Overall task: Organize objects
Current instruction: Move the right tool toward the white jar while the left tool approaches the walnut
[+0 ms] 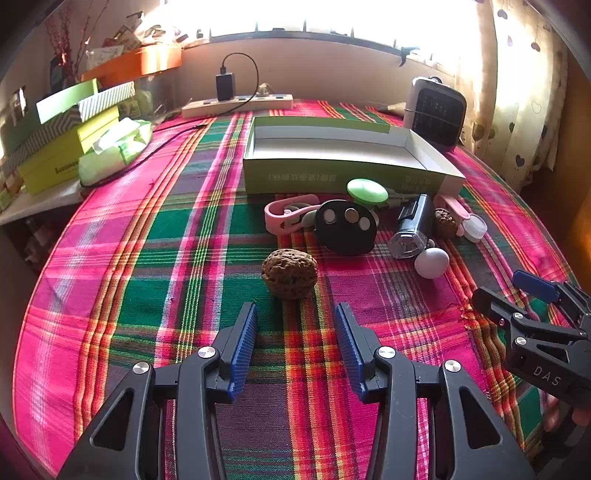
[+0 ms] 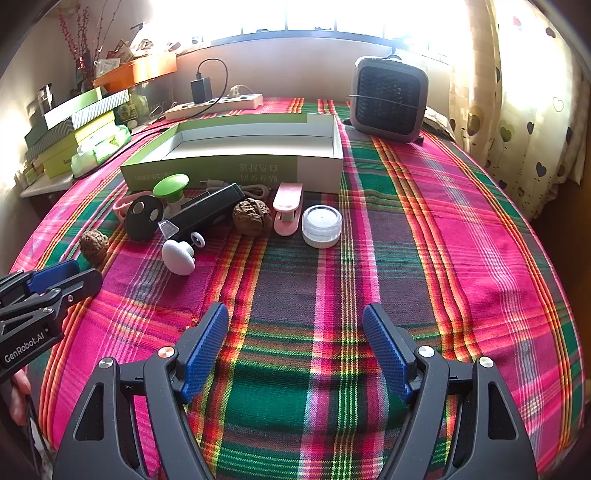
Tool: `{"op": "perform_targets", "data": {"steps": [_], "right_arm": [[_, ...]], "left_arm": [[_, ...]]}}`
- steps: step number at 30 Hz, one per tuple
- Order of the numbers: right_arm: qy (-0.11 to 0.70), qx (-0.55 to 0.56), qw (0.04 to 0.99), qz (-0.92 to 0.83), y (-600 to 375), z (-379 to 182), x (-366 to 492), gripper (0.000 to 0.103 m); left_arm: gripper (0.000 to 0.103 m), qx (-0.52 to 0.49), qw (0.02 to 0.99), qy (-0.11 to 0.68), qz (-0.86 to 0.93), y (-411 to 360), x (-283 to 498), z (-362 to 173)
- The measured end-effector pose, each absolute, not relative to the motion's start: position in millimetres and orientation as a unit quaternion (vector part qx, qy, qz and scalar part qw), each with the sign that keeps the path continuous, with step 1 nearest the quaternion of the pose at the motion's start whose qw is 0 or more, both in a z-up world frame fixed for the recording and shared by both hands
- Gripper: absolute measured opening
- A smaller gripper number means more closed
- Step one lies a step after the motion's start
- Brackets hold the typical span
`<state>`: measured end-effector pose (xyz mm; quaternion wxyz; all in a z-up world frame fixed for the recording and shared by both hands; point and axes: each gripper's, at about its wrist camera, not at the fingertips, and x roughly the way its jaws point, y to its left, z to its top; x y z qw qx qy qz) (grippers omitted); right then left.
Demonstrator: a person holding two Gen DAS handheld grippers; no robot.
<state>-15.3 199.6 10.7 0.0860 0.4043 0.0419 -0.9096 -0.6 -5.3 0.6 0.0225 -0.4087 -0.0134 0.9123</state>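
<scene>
Walnut (image 1: pixel 290 272) just ahead of left hand-held gripper (image 1: pixel 295 317) — released, low, level | right hand-held gripper (image 2: pixel 295 317) — released, empty

A lived-in room at home, with a table pushed up by the window.

A bright plaid tablecloth (image 2: pixel 406 229) covers the table, heart-print curtains (image 2: pixel 524 122) hang at the sunlit window, and a small heater (image 2: pixel 389 98) stands near the sill. A power strip (image 2: pixel 216 104) with a charger plugged in lies along the wall, and gift boxes (image 1: pixel 62 147), a tissue pack (image 1: pixel 114 147) and dried red branches (image 2: pixel 79 33) crowd the side shelf.
</scene>
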Motion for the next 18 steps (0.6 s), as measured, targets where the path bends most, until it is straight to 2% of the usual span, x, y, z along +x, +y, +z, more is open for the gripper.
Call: {"op": "perform_targets", "data": {"steps": [10, 18], "right_arm": [[0.051, 0.408, 0.104, -0.906, 203.7, 8.0, -19.7, 0.076], [0.051, 0.417, 0.101, -0.902, 214.8, 9.3, -32.8, 0.076]], "left_arm": [[0.042, -0.415, 0.019, -0.005, 0.909, -8.4, -2.7, 1.9], [0.042, -0.416, 0.031, -0.029, 0.908, -24.7, -9.7, 5.0]]}}
